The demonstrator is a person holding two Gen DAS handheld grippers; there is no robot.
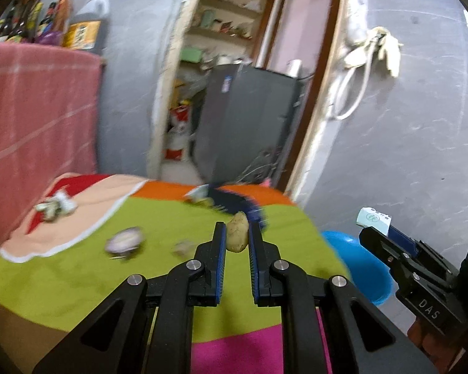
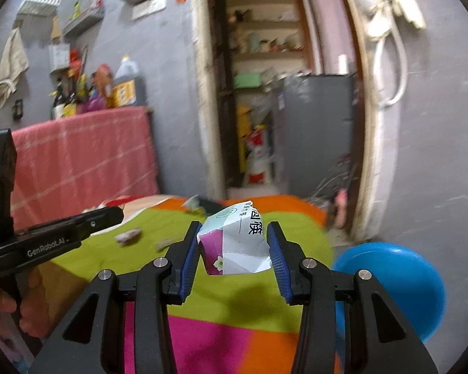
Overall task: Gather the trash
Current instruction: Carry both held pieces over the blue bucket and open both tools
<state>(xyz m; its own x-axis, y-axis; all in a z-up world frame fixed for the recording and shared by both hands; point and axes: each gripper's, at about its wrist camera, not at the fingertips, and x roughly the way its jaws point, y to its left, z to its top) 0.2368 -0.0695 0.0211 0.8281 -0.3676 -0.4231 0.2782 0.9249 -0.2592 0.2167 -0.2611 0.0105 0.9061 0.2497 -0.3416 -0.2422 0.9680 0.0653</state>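
Observation:
My left gripper (image 1: 237, 229) is shut on a small tan lump of trash (image 1: 237, 232) and holds it above the colourful tablecloth (image 1: 78, 277). My right gripper (image 2: 234, 233) is shut on a crumpled white and purple paper wrapper (image 2: 237, 243), held above the table's right side; this gripper and wrapper also show at the right of the left wrist view (image 1: 374, 218). Loose trash lies on the cloth: a purple-white scrap (image 1: 124, 240), a small grey bit (image 1: 182, 247), a crumpled white-green piece (image 1: 54, 207) and a wrapper at the far edge (image 1: 199, 196).
A blue bin (image 2: 399, 280) stands on the floor right of the table, also in the left wrist view (image 1: 355, 261). A pink-draped counter (image 1: 37, 109) with bottles stands left. A doorway with a grey cabinet (image 1: 249, 118) lies behind the table.

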